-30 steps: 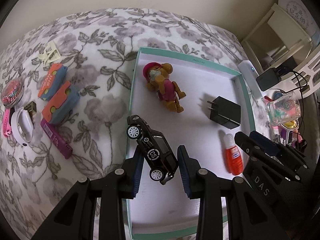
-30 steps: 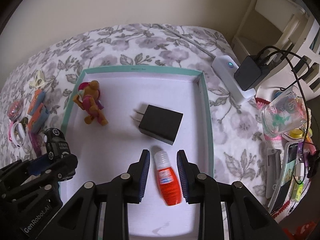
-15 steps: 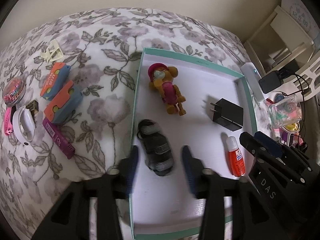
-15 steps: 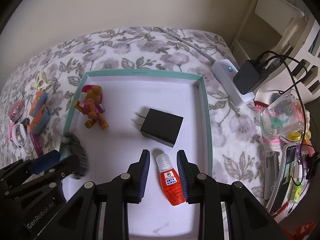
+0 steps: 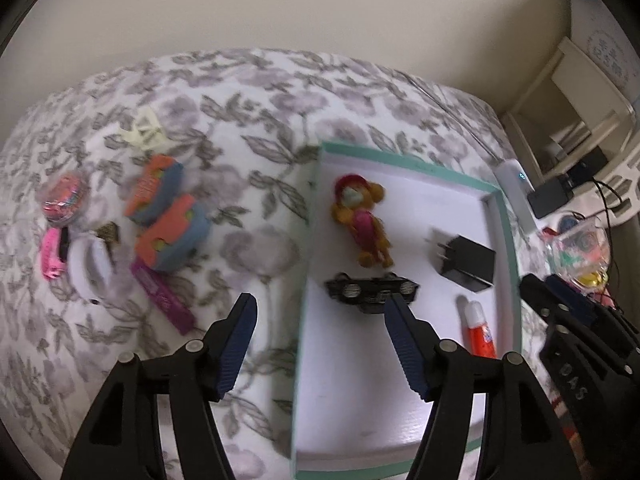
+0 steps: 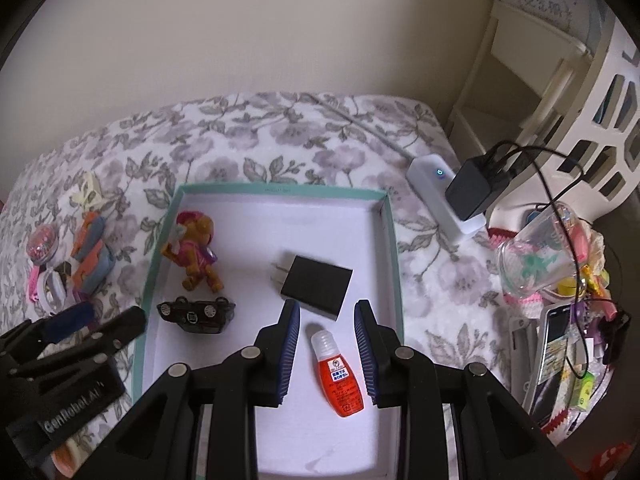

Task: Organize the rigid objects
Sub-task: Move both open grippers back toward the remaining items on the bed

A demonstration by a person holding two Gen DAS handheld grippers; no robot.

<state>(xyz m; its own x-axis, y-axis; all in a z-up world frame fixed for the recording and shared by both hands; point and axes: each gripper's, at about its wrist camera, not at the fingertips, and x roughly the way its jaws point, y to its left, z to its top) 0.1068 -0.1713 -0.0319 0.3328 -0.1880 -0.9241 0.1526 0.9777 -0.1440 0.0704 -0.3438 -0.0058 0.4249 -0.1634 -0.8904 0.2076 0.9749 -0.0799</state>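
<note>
A teal-rimmed white tray lies on the floral bedspread. In it are a black toy car lying on its side, a brown toy figure, a black charger and an orange bottle. My left gripper is wide open and empty above the tray's left rim. My right gripper is open, its fingers either side of the orange bottle and above it.
Left of the tray lie two orange-blue toys, a purple bar, a white round object, a pink strap, a round pink case and a cream clip. A white power strip and clutter sit right.
My left gripper opened and let go of the black car, which now lies on its side in the tray. The left gripper drew back and left. The right gripper rose slightly.
</note>
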